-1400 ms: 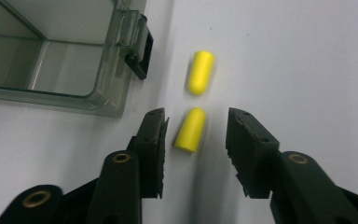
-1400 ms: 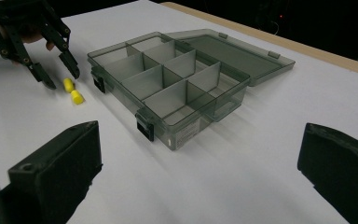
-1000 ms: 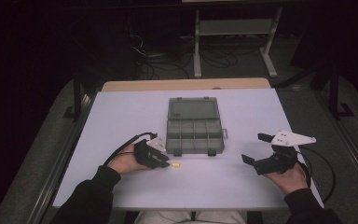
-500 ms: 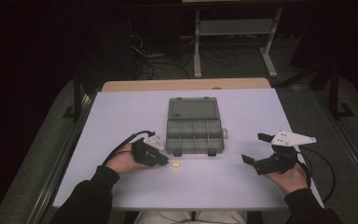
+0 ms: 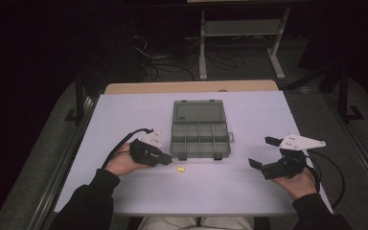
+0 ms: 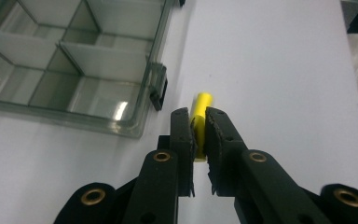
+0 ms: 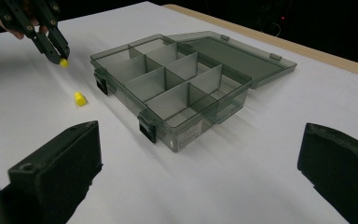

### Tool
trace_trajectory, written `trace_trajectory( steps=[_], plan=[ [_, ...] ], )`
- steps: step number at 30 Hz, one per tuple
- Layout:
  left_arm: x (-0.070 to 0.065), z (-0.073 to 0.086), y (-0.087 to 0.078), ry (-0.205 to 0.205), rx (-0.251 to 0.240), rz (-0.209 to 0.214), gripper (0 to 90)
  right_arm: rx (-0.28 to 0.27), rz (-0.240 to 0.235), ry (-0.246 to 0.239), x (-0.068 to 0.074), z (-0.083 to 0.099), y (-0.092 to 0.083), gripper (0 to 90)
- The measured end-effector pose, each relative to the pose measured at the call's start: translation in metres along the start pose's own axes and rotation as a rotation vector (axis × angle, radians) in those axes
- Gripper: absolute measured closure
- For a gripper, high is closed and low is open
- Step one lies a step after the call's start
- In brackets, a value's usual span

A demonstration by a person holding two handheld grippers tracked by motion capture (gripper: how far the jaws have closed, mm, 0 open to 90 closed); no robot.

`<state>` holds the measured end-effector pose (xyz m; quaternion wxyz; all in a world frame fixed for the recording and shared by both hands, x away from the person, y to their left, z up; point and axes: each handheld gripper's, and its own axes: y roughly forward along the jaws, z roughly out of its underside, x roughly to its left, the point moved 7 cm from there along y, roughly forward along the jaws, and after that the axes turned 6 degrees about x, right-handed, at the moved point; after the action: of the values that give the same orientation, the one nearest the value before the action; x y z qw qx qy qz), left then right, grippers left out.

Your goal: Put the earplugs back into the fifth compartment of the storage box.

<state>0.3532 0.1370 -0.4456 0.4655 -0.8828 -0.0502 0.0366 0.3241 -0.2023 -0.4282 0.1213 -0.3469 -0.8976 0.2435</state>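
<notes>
A clear grey compartment box (image 5: 199,136) lies open in the middle of the white table, its lid (image 5: 199,111) folded flat behind it. My left gripper (image 6: 197,122) is shut on a small yellow cylinder (image 6: 200,105), just off the box's front left corner (image 6: 140,122). From the right gripper view that left gripper (image 7: 56,52) hangs a little above the table with the yellow cylinder (image 7: 64,62) at its tip. A second yellow piece (image 5: 179,169) (image 7: 79,98) lies loose on the table in front of the box. My right gripper (image 5: 262,152) (image 7: 200,137) is wide open, right of the box.
The box (image 7: 177,88) has several empty compartments and two dark latches (image 7: 147,128) on its front wall. A wooden strip (image 5: 191,86) runs along the table's far edge. Beyond it stand a metal shelf frame (image 5: 239,28) and floor cables.
The left gripper has drawn back very slightly to the left with the yellow cylinder in it. The right gripper and the loose yellow piece have not moved.
</notes>
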Motion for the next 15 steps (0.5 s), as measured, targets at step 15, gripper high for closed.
trace_trajectory(
  steps=[15],
  plan=[
    [0.017, -0.027, -0.027, 0.020, -0.034, -0.070, 81.9, -0.006, -0.001, 0.000, 0.000, 0.000, -0.002, 0.0]
  ],
)
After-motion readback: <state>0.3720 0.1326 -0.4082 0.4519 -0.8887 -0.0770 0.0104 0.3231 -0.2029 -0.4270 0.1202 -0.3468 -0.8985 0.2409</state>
